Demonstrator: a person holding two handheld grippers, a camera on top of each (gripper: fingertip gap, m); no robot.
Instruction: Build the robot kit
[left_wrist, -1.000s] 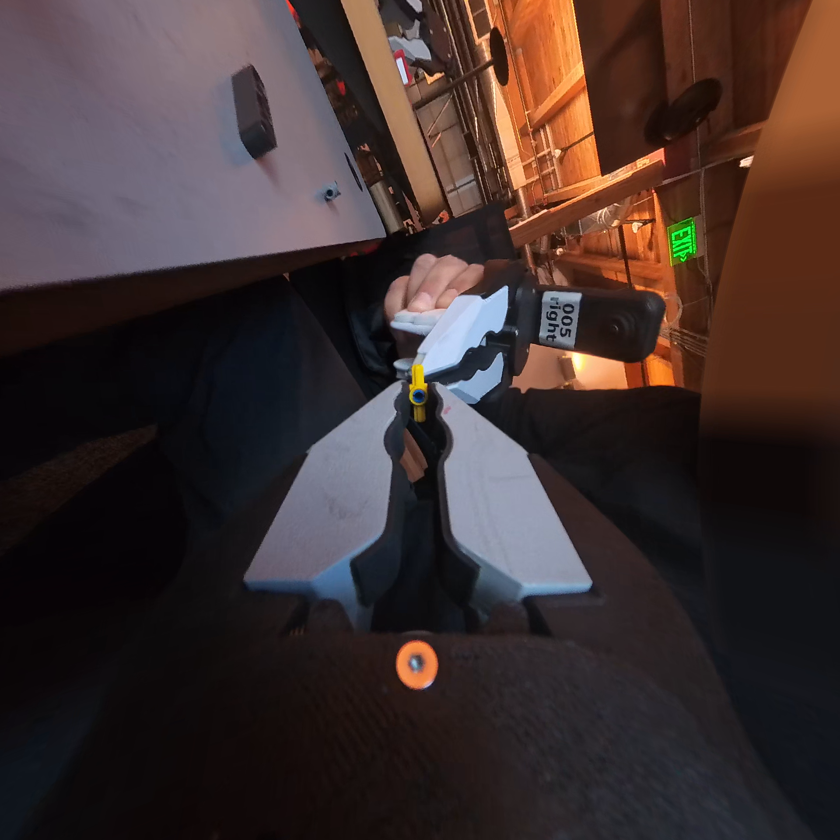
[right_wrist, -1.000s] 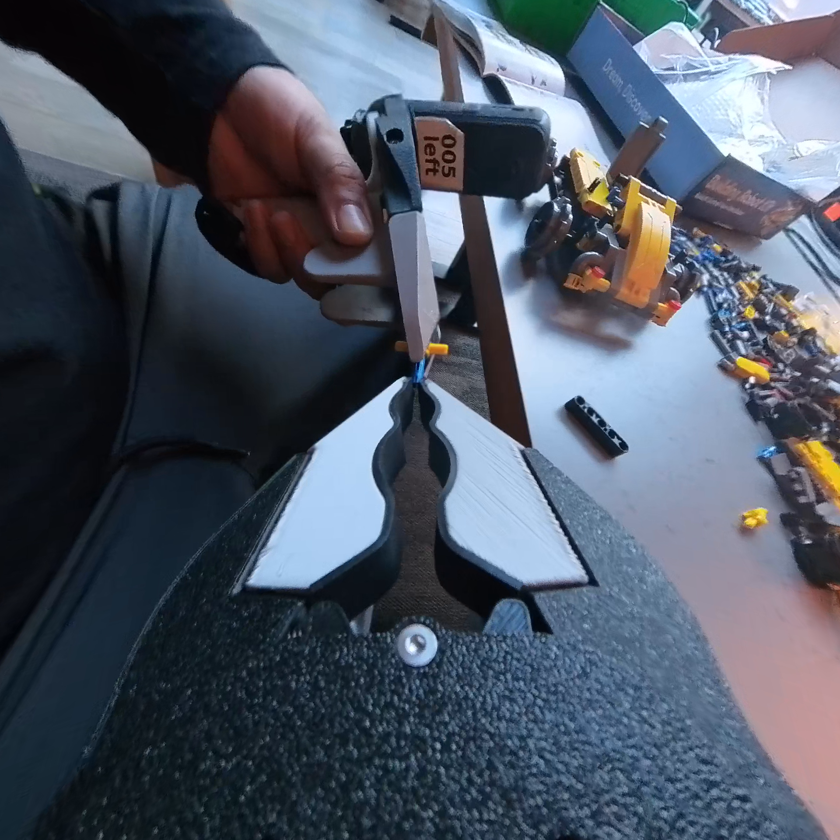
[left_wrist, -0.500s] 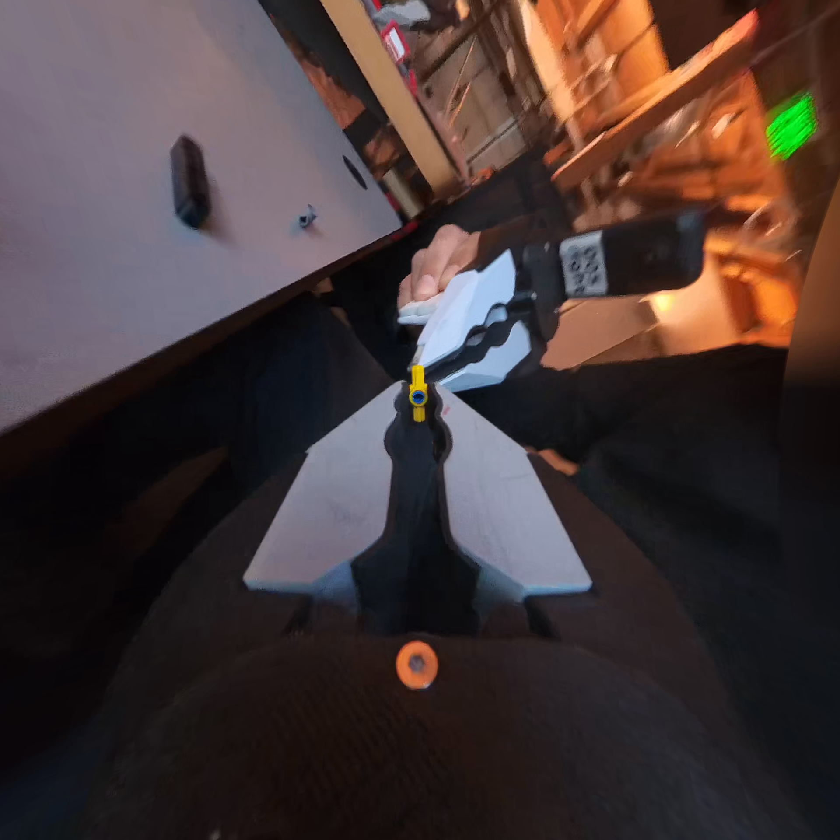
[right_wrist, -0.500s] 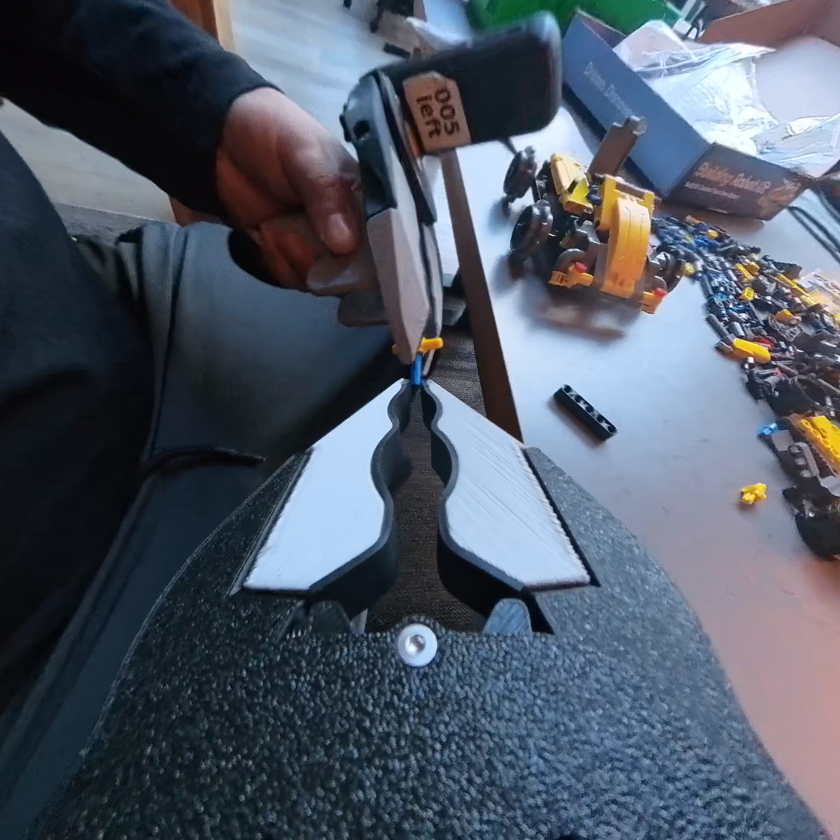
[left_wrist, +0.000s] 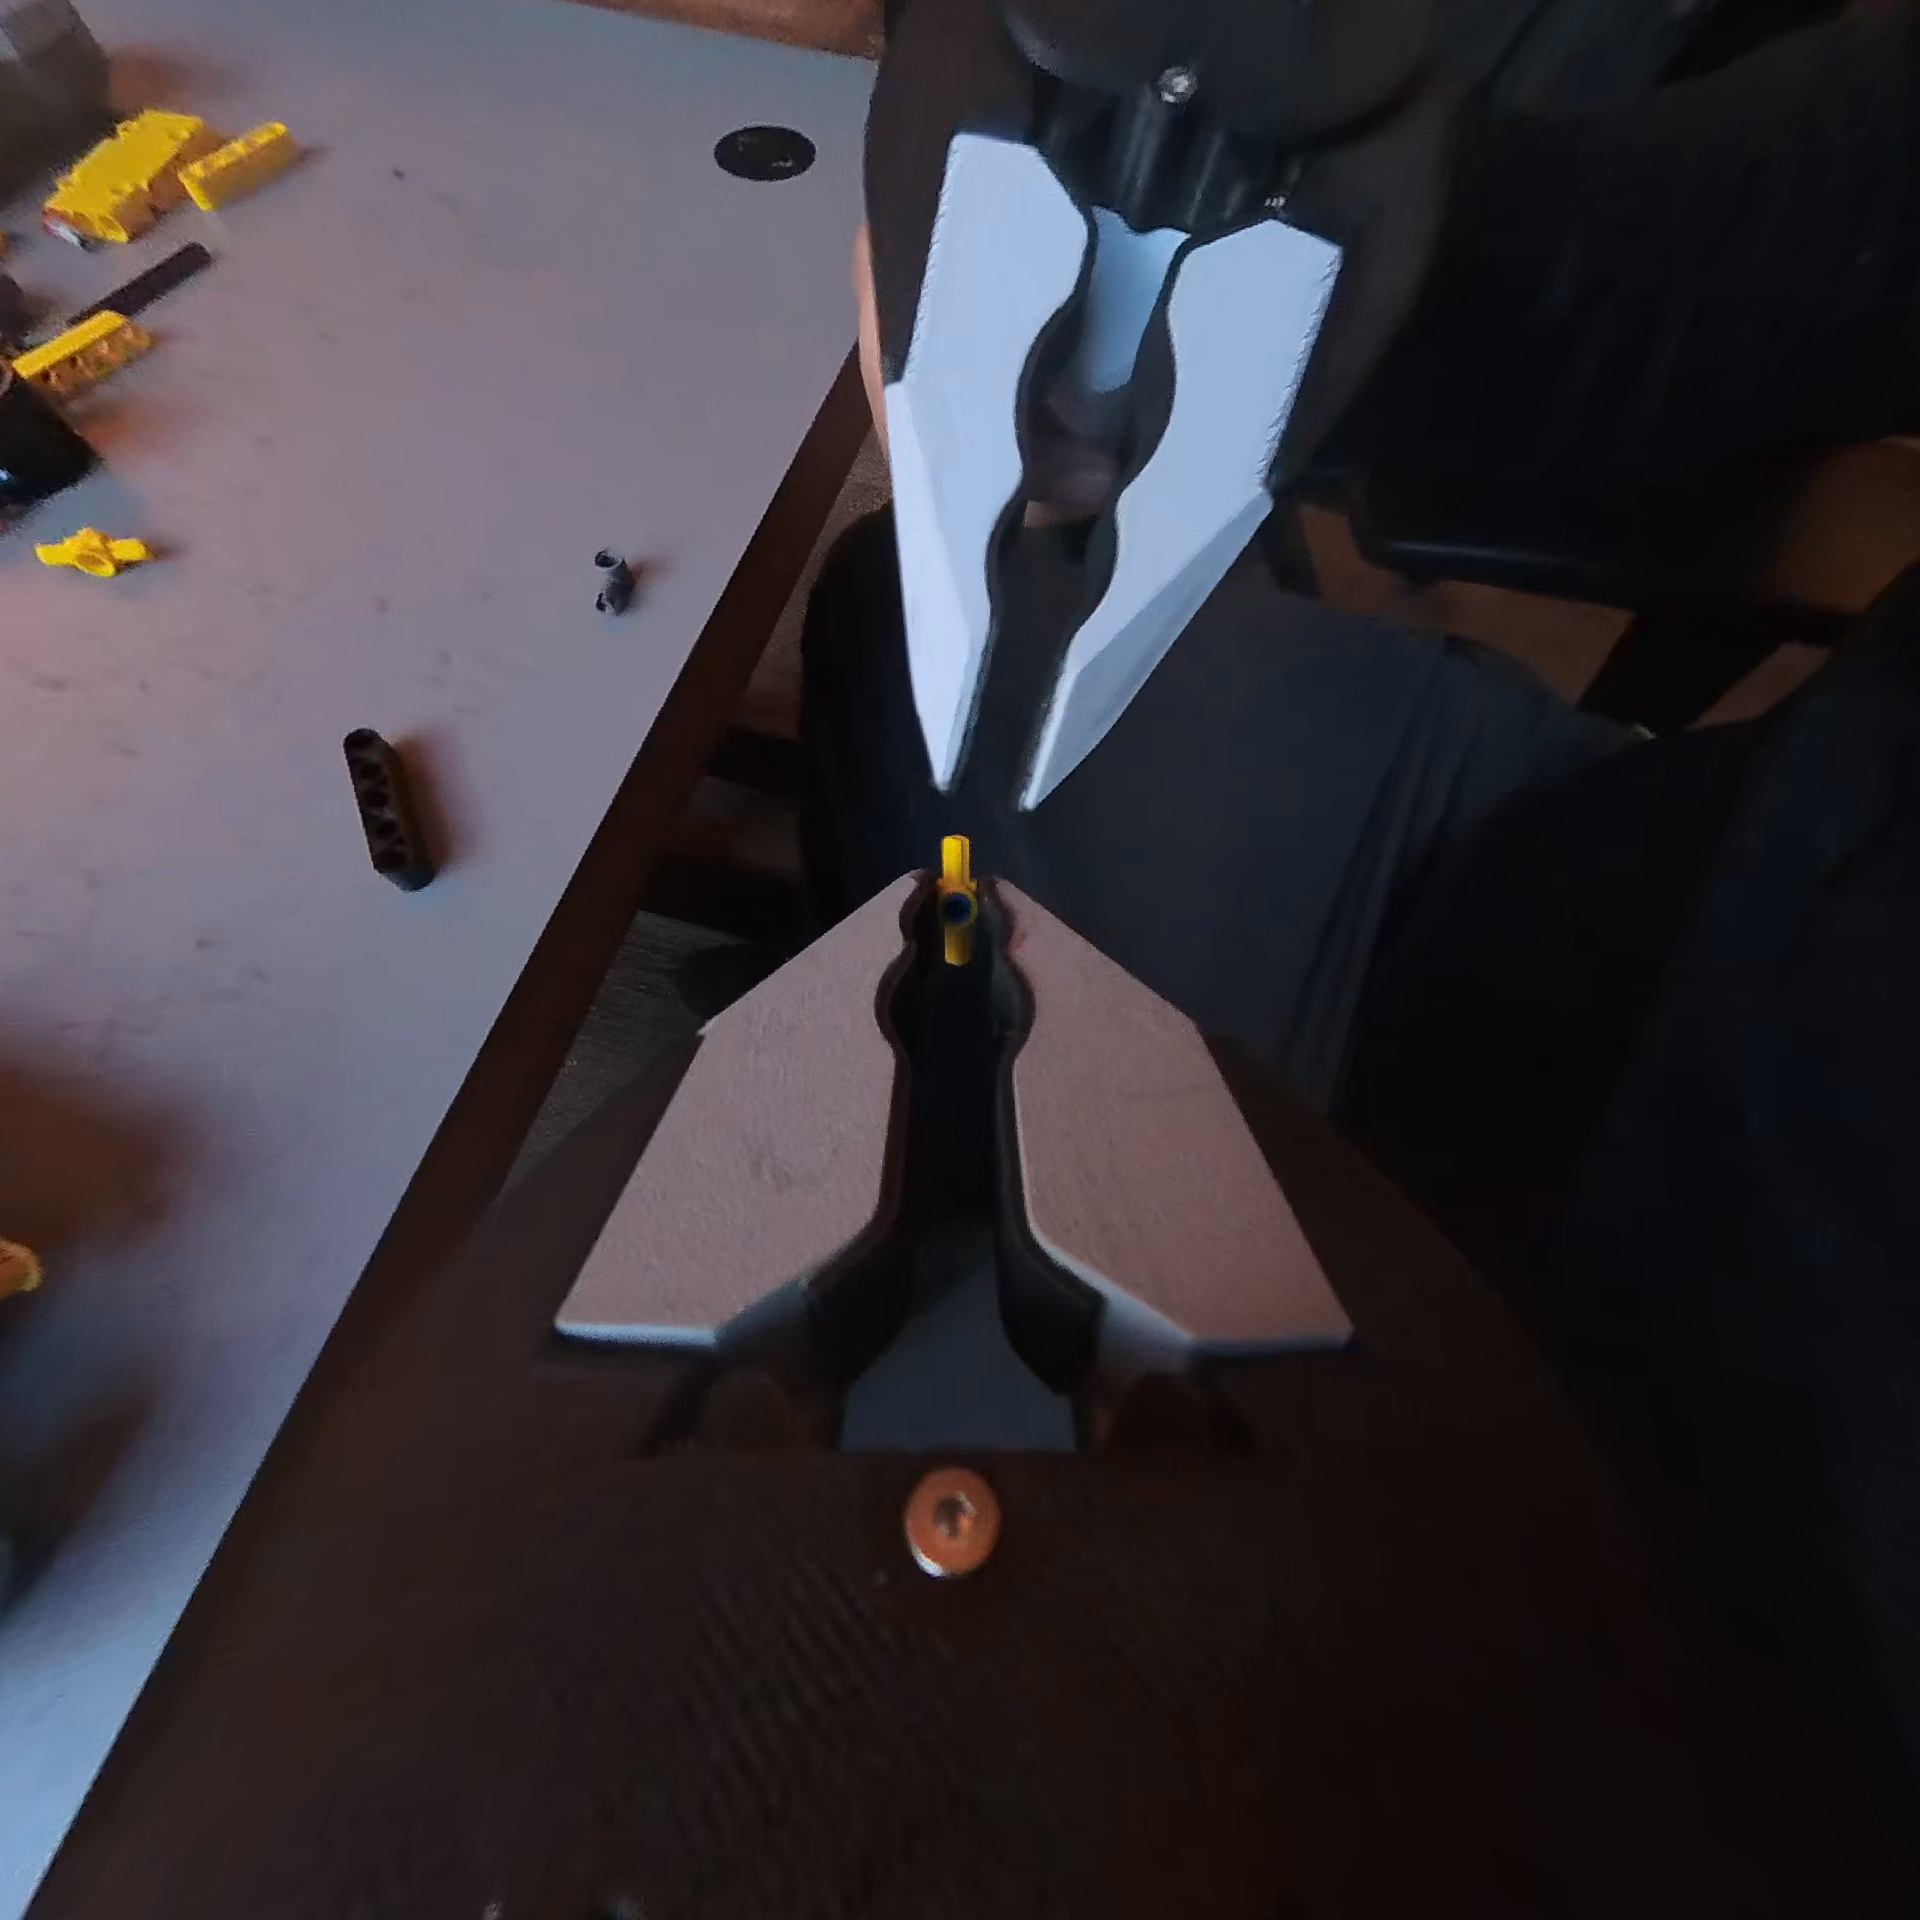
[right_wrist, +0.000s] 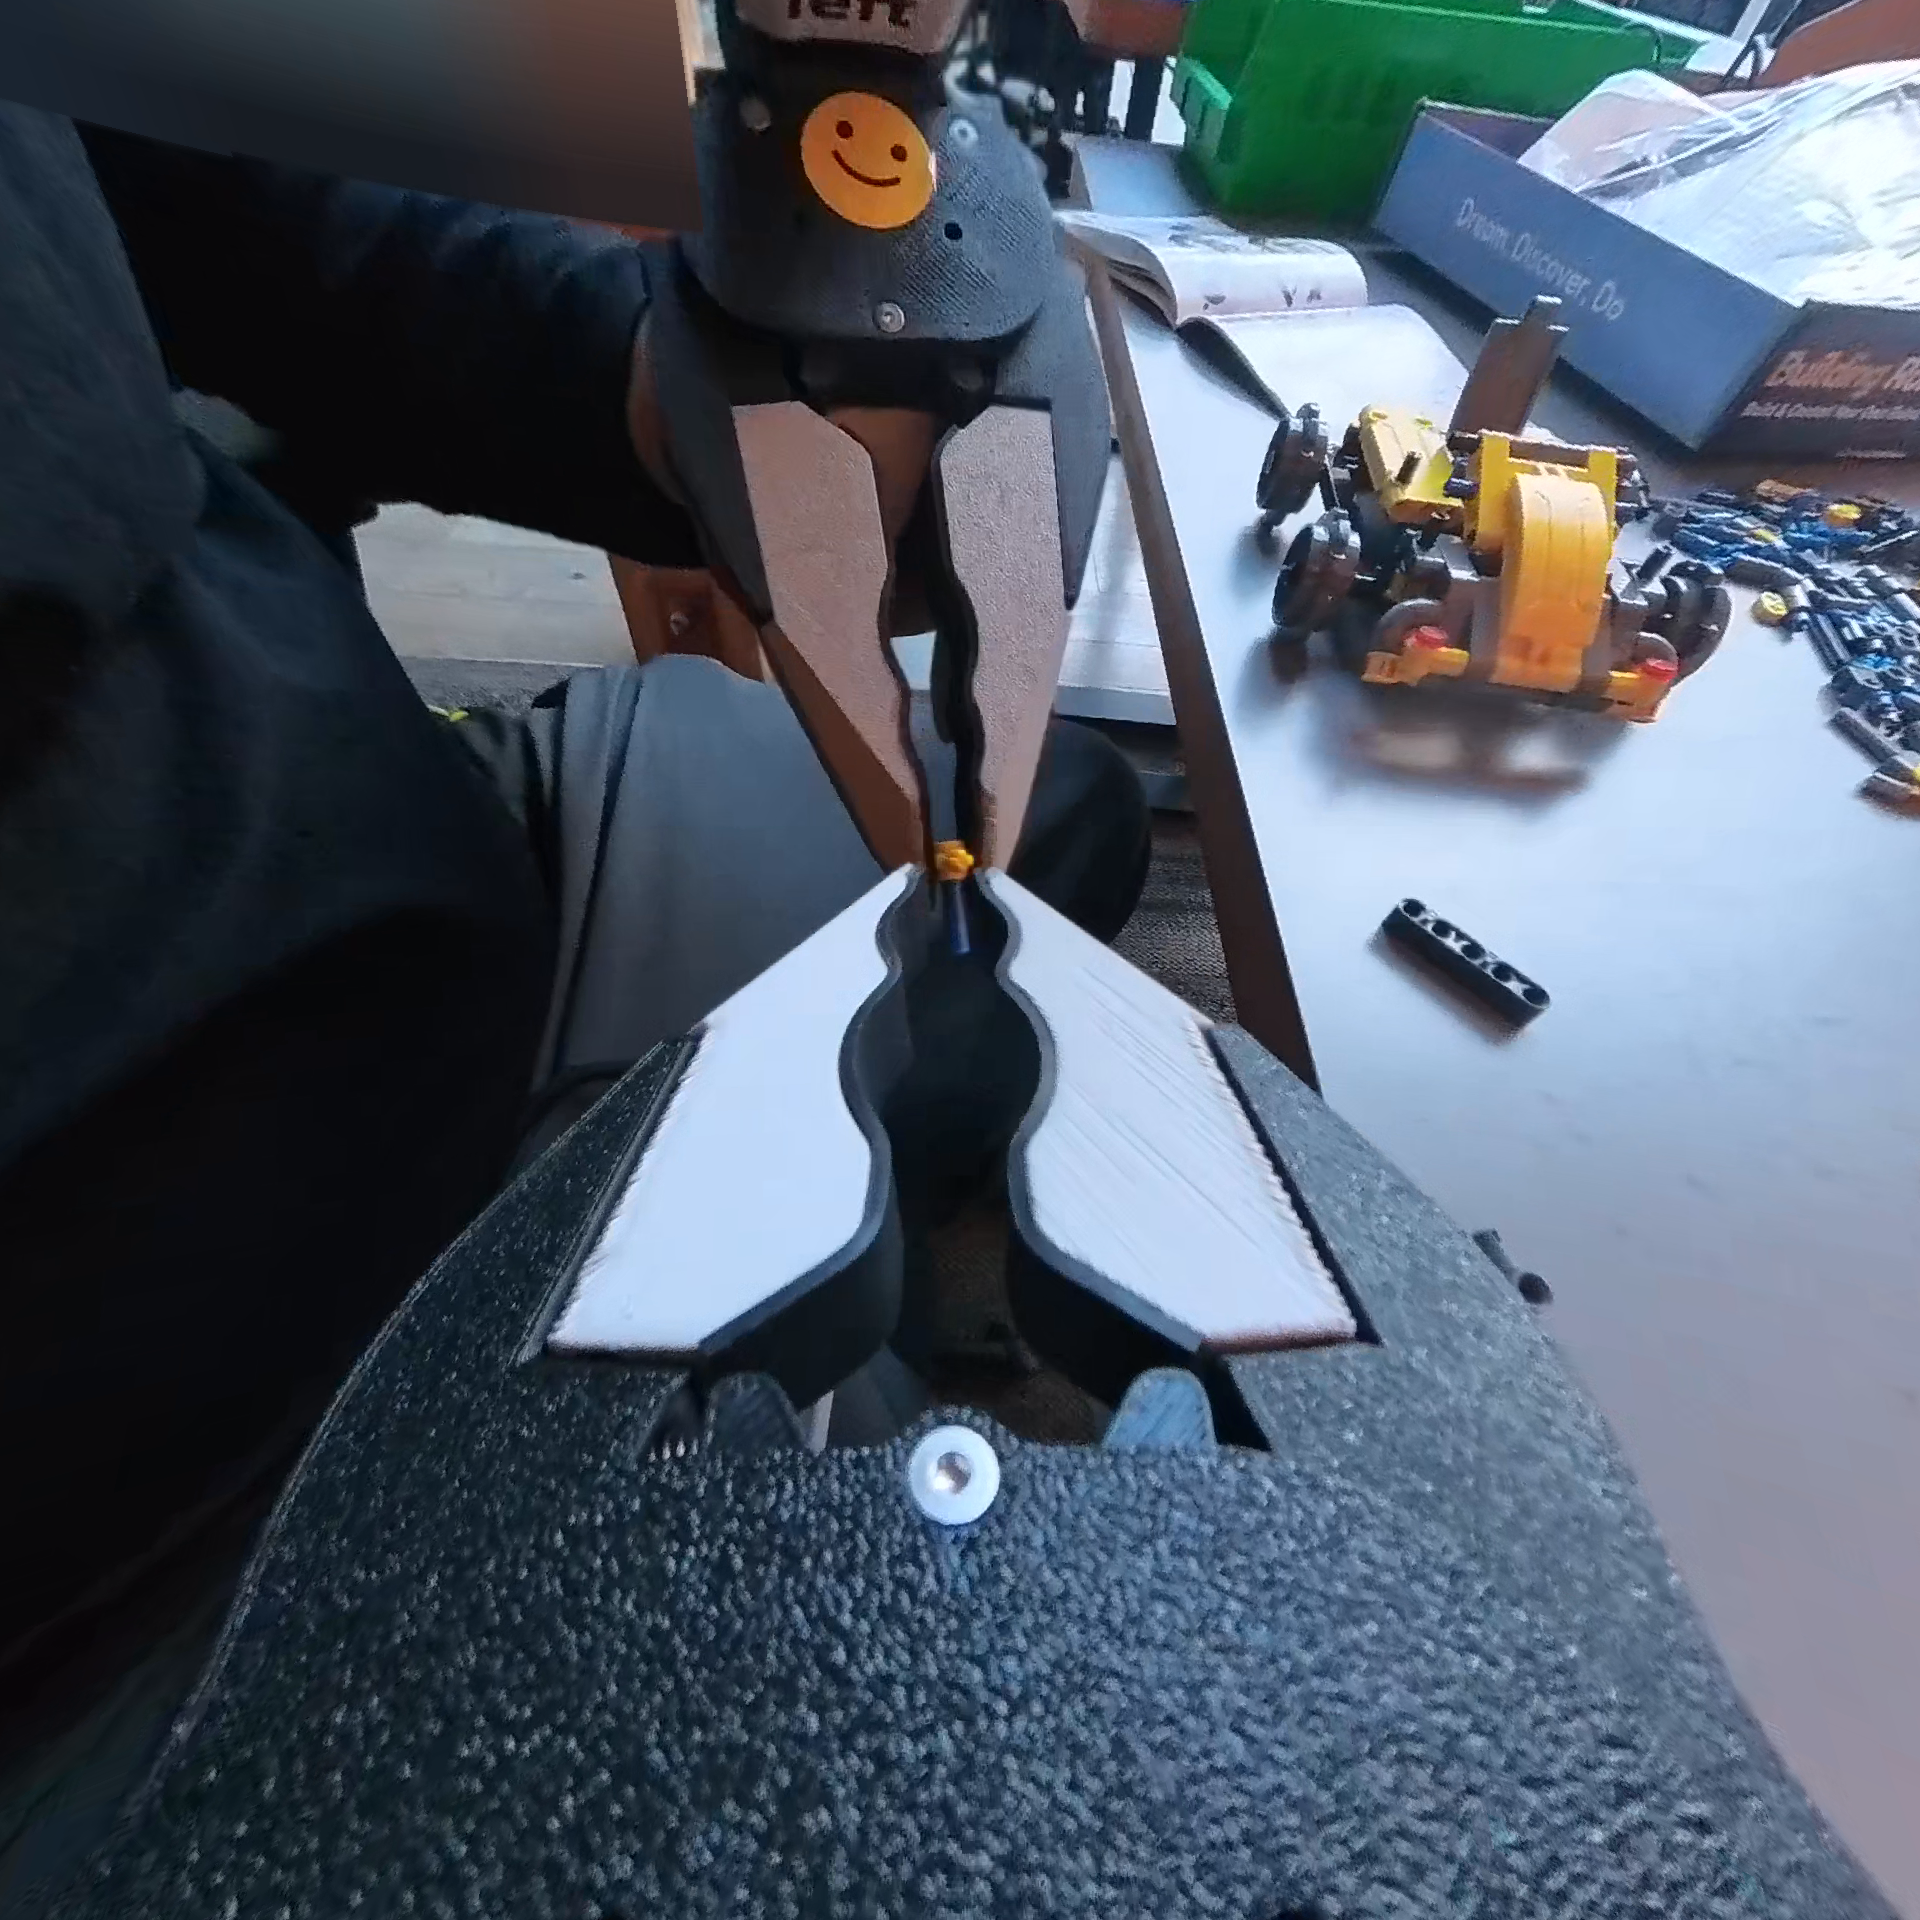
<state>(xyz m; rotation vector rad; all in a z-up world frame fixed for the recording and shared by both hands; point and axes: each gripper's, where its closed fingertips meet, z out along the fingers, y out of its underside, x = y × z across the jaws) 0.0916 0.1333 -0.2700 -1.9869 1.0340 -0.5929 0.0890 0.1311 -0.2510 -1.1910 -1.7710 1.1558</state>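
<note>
Both claws meet tip to tip off the edge of the worktop (left_wrist: 312, 520), over the person's lap. The left claw (left_wrist: 954, 894) is pinched tight on a small yellow piece (left_wrist: 954, 852), which stands upright between its tips with a blue pin (right_wrist: 961, 925) seated in it and pointing back toward the right claw's camera. The change is on the other side. A second ago the right claw (left_wrist: 984, 798) was clamped at that joint; now it has turned to face the left one head-on, at twelve o'clock in the left view. Its tips are parted a narrow gap, they sit just clear of the yellow piece, and they hold nothing. So the left claw alone carries the piece. On the worktop a black beam (left_wrist: 388, 810) lies at nine o'clock in the left view. A yellow toy vehicle (right_wrist: 1496, 561) sits at two o'clock in the right view.
</note>
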